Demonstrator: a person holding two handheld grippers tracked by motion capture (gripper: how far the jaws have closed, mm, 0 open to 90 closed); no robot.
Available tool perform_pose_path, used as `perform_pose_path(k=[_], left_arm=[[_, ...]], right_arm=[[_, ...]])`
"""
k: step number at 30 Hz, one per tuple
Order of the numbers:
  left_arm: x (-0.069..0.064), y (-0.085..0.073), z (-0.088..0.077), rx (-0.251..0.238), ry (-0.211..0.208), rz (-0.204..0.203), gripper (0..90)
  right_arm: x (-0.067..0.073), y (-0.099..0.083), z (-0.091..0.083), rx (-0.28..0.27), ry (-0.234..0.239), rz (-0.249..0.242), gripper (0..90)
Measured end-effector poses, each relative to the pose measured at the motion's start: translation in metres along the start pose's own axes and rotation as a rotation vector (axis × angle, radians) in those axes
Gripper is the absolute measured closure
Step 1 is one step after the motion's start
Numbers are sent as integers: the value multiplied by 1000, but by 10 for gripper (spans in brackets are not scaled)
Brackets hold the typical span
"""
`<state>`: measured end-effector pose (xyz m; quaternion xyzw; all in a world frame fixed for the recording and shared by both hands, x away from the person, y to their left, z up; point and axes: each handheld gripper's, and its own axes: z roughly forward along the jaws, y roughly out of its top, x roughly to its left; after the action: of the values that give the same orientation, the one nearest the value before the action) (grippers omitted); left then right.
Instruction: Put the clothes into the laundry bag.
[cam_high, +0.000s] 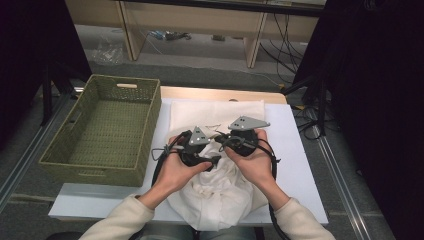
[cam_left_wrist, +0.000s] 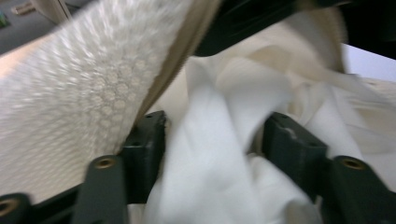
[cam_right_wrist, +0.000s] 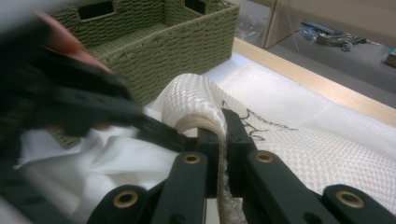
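A white mesh bag (cam_high: 200, 112) lies on the table with its mouth toward the person, and a bundle of white cloth (cam_high: 220, 195) sits at that mouth. My right gripper (cam_right_wrist: 226, 128) is shut on the folded rim of the mesh bag (cam_right_wrist: 201, 98) and holds it lifted. My left gripper (cam_left_wrist: 212, 135) stands open, with loose white cloth (cam_left_wrist: 210, 154) hanging between its jaws and the mesh bag (cam_left_wrist: 70, 107) arching over its left side. In the high view the left gripper (cam_high: 212, 161) and the right gripper (cam_high: 222, 142) sit close together above the cloth.
A green woven basket (cam_high: 90, 170) with nothing in it stands on the left of the white table board (cam_high: 295, 145), close to the bag; its wall (cam_right_wrist: 177, 51) is just behind the grippers. A wooden table edge (cam_high: 220, 93) runs along the far side.
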<state>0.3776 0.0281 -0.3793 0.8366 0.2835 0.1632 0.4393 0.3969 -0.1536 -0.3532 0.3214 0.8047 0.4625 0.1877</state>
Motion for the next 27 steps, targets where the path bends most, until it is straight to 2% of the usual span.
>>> perform_pose_path(k=[4,7,8,10,12,13,15,18,20,22,24,25,27], left_arm=[[-8,-2,-24,7,-1,39,216],[-9,-10,-32,33,-2,50,182],[-8,-14,-31,47,-2,50,180],[-4,-21,-26,83,-9,47,179],[2,-28,-17,128,-3,18,182],[4,-32,-11,136,-10,18,189],[5,-37,-1,151,-38,0,253],[2,-39,4,169,-50,37,440],[-2,-35,1,147,-58,14,599],[-4,-29,-4,119,-65,0,689],[-8,-20,-7,70,-84,-34,734],[-9,-15,-8,48,-86,-31,745],[-12,-5,-7,-1,-92,-39,754]], right_arm=[[1,0,1,-5,-3,-3,889],[1,0,2,-8,-7,-12,889],[3,0,1,-12,-22,-3,889],[2,0,2,-7,-11,0,889],[1,0,3,-11,-9,-18,889],[1,1,3,-3,6,-19,889],[2,0,3,-8,-2,-18,888],[2,0,2,4,-2,-5,888],[2,0,2,6,-2,-1,888],[2,0,2,3,-2,-4,888],[3,0,2,4,-5,-5,888],[4,0,2,2,7,-13,888],[7,1,1,-2,-2,-6,888]])
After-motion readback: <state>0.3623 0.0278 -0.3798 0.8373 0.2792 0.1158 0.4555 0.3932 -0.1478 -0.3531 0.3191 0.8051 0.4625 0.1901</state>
